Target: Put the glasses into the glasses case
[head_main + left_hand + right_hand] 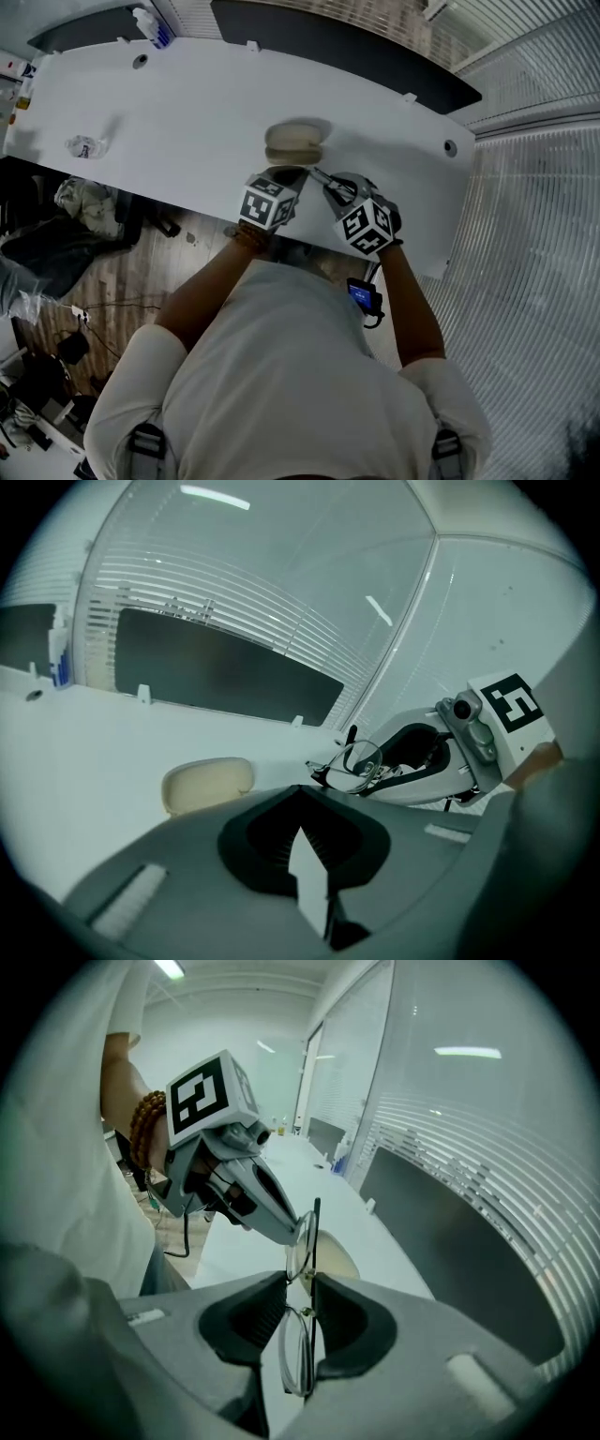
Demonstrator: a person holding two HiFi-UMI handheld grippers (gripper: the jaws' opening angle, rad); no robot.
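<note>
A closed beige glasses case (294,142) lies on the white table (187,103); it also shows as the case (208,782) and the case (337,1258). The thin-rimmed glasses (298,1358) stand on edge between the jaws of my right gripper (300,1283), which is shut on them near the bridge. In the left gripper view, the glasses (358,761) hang in the right gripper (380,766), just beyond and to the right of my left gripper (298,791). Its jaws meet at the tips with nothing between them. Both grippers hover just short of the case, left gripper (286,178) beside right gripper (330,187).
A crumpled clear wrapper (86,146) lies at the table's left end and a bottle (155,26) stands at the far left corner. A dark panel (356,52) runs behind the table, with slatted glass walls beyond. The table's near edge is under my wrists.
</note>
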